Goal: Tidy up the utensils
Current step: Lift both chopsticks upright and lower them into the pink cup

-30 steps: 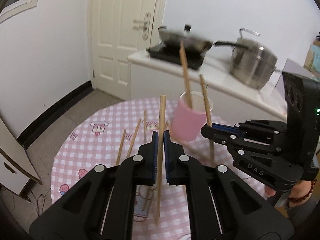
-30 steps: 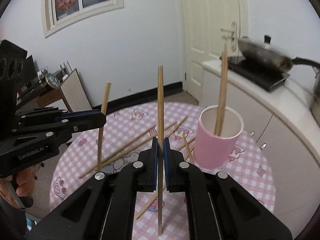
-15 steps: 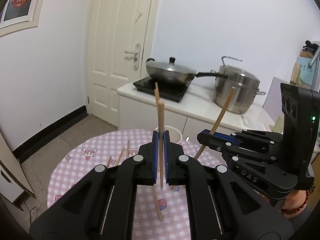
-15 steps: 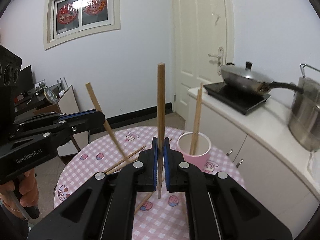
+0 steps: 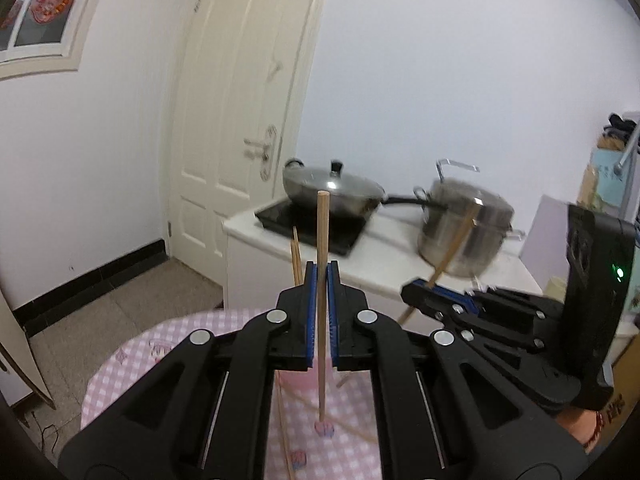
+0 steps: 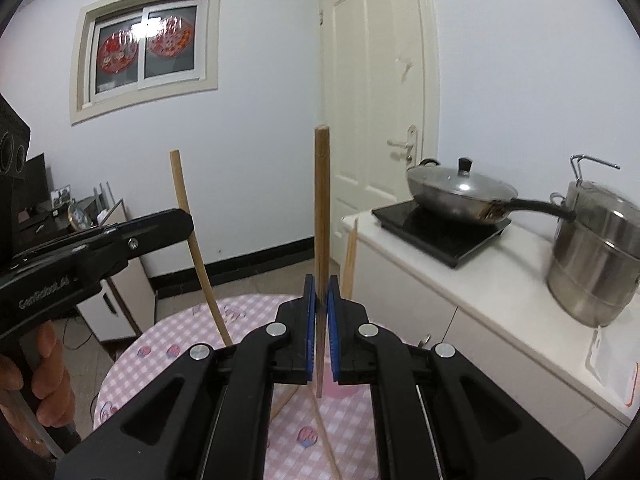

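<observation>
My left gripper [image 5: 321, 276] is shut on a wooden chopstick [image 5: 322, 232] that stands upright above the pink checked table [image 5: 160, 344]. In the same view my right gripper [image 5: 418, 294] comes in from the right, shut on a tilted chopstick [image 5: 456, 240]. The right wrist view shows my right gripper [image 6: 321, 284] clamping its upright chopstick [image 6: 321, 200], and the left gripper [image 6: 176, 224] with its leaning chopstick [image 6: 192, 240]. Two chopsticks [image 6: 350, 256] rise from the pink cup [image 6: 346, 390], which my fingers mostly hide. Loose chopsticks [image 6: 326, 440] lie on the table.
Behind the table runs a white counter [image 6: 500, 292] with a lidded wok [image 6: 460, 192] on a black cooktop [image 6: 440, 236] and a steel pot [image 6: 596, 256]. A white door [image 5: 240, 120] and a window [image 6: 148, 48] are on the walls. A person's hand [image 6: 40, 380] holds the left gripper.
Both grippers have risen with their chopsticks and tipped upward. The table and pink cup have slid down the views, now largely hidden behind the fingers.
</observation>
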Demonstrator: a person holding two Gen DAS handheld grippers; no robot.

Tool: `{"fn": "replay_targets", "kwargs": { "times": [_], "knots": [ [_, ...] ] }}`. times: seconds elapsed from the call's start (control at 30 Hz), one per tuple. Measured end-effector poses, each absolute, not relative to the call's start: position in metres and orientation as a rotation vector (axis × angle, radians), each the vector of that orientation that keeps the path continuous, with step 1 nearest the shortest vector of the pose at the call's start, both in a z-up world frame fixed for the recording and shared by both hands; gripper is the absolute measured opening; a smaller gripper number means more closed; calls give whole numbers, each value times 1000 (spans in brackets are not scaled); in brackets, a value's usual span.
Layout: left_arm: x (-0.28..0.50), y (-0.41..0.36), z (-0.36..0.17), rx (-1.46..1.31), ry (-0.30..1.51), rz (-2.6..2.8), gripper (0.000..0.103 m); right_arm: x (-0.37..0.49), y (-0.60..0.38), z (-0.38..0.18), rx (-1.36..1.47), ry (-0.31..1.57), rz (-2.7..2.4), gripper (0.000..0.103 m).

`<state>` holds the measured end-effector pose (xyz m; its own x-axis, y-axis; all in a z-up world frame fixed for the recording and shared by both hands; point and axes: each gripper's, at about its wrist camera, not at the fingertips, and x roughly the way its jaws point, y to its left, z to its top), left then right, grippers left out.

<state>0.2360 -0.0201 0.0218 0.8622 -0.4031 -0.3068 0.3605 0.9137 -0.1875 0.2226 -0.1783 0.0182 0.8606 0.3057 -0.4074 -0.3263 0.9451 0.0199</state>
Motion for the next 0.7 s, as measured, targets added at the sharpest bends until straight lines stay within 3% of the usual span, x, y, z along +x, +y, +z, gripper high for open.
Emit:
{"fn": "replay_targets", "kwargs": {
  "times": [0.33,0.7],
  "knots": [
    [285,-30,24,-234,247,-314,6,251,-189,28,-22,330,287,4],
    [328,-40,-34,-231,354,-278,6,285,-192,-18,9,422,295,4]
  ]
}}
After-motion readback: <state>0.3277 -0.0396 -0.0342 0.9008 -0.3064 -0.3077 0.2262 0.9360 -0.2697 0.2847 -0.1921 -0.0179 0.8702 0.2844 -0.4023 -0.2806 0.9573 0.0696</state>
